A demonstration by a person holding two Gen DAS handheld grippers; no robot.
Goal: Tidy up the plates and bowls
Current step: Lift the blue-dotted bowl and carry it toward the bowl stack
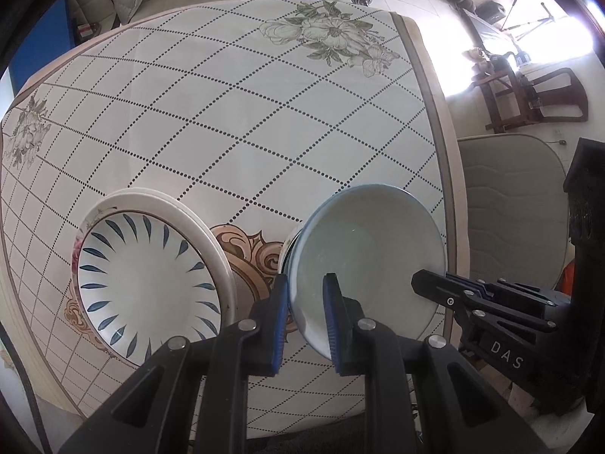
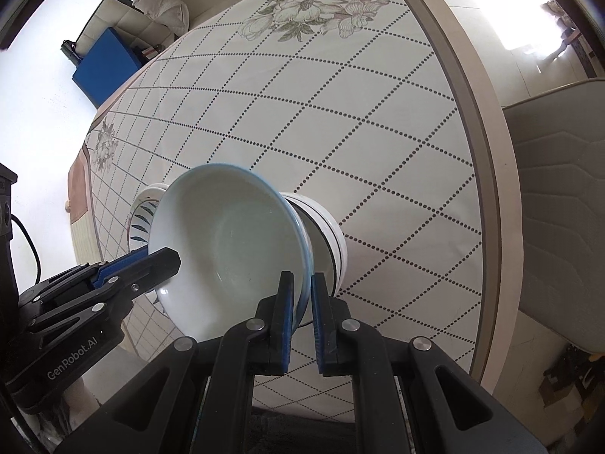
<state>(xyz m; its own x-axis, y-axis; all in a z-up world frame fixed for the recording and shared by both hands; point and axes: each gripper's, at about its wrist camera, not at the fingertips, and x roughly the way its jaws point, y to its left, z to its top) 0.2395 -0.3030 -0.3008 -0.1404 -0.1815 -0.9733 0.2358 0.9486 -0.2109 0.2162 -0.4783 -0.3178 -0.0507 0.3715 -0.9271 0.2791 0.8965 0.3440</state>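
Already, both tongs pinch one pale blue-rimmed bowl (image 1: 363,261): left gripper (image 1: 306,299) on its left rim, right gripper (image 2: 302,295) on its right, above a striped bowl (image 2: 329,242); plates (image 1: 147,276) sit stacked at left; nesting apparently remains.

Daylight floods both views, bright and cool; in the left wrist view a window (image 1: 559,34) at the far right is blown out to white, bleeding glare over the nearby furniture; in the right wrist view the floor (image 2: 41,113) on the left burns out too, with a glossy patch far right; the surface (image 1: 234,113) is evenly lit, its shadows faint; fisheye bending curves the grid lines; black vignette fills the corners; focus stays sharp, with no motion blur.
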